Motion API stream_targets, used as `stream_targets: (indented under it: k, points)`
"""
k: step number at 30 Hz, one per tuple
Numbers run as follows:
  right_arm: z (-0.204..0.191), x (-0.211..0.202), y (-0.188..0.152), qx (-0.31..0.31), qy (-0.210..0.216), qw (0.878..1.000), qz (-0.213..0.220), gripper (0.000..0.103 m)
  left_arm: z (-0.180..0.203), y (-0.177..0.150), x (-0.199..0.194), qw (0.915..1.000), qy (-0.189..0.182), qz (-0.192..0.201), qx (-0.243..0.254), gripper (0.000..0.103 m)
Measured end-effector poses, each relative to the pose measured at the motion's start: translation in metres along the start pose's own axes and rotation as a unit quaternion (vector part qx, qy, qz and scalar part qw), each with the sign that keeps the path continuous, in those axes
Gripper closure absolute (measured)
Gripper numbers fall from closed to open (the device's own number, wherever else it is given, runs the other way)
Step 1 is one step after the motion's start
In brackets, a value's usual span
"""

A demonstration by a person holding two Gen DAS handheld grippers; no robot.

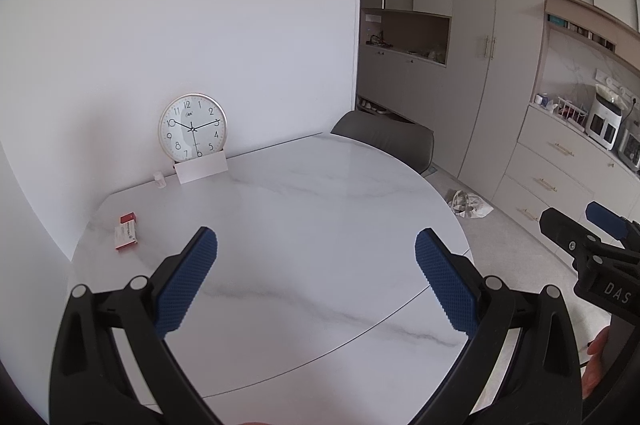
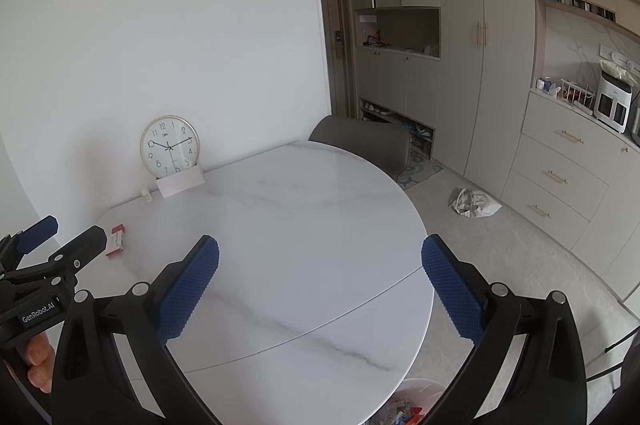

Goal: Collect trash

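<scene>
Your left tool (image 1: 316,265) and right tool (image 2: 320,269): both wide open, empty, above the worktop (image 1: 304,193). Small red-white box (image 1: 127,233), possibly medicine, near its left edge.

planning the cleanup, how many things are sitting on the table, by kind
clock: 1
white card propped at the clock's foot: 1
small clear container by the wall: 1
red and white boxes: 2
total: 5
Both grippers, left and right, hover over the marble table with jaws open and empty.
</scene>
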State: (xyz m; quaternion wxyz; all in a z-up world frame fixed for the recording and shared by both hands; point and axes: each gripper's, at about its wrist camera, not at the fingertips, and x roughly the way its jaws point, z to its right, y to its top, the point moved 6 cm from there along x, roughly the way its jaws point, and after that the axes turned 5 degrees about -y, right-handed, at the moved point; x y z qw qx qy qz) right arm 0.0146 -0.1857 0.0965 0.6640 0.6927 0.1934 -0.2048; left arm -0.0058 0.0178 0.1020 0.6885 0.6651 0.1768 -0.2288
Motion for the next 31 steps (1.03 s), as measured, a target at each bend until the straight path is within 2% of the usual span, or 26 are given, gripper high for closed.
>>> stream_targets:
  k: [31]
  points:
    - [0.0011, -0.0008, -0.0014, -0.001, 0.0, 1.0, -0.001, 0.002, 0.0051, 0.0044, -0.0006, 1.0, -0.006, -0.001, 0.003, 0.008]
